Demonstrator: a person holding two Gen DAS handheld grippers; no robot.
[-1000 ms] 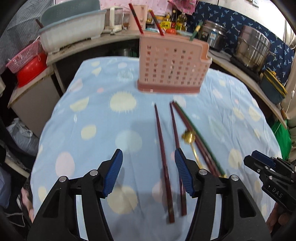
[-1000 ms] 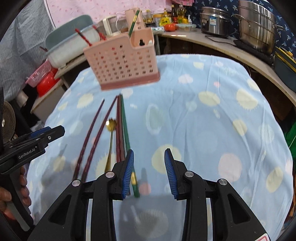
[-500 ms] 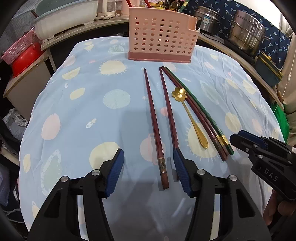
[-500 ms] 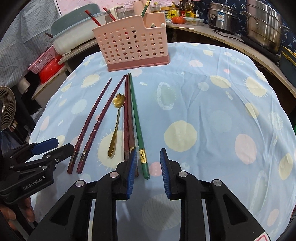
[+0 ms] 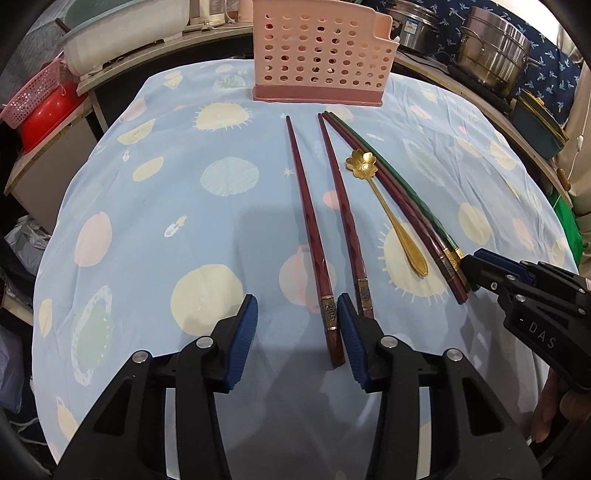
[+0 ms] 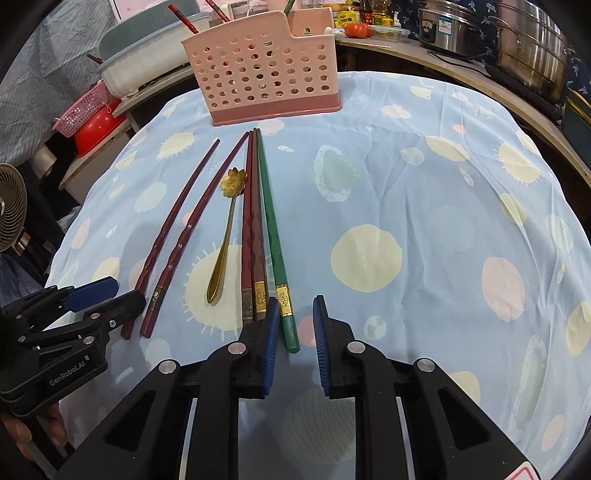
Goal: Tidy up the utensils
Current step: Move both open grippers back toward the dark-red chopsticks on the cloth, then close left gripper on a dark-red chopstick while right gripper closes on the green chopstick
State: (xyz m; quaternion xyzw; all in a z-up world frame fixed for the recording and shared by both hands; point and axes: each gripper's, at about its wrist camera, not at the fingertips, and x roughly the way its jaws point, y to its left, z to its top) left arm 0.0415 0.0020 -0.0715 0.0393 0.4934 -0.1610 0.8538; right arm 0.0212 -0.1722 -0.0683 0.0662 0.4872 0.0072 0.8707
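Note:
Several chopsticks and a gold flower-bowled spoon lie side by side on the blue spotted tablecloth, in front of a pink perforated utensil holder. My left gripper is low over the near end of a dark red chopstick. Its jaws are closing, with the chopstick's end between them beside the right pad and no squeeze on it. In the right wrist view, my right gripper straddles the near end of the green chopstick. Its jaws are closing too, with small gaps on both sides.
A counter curves behind the table with steel pots, a white basin and bottles. A red bowl under a pink basket sits at the left, and a small fan stands beyond the table's left edge. The holder has chopsticks in it.
Both grippers came down and forward to the near ends of the chopsticks. Both pairs of jaws narrowed, the right more than the left.

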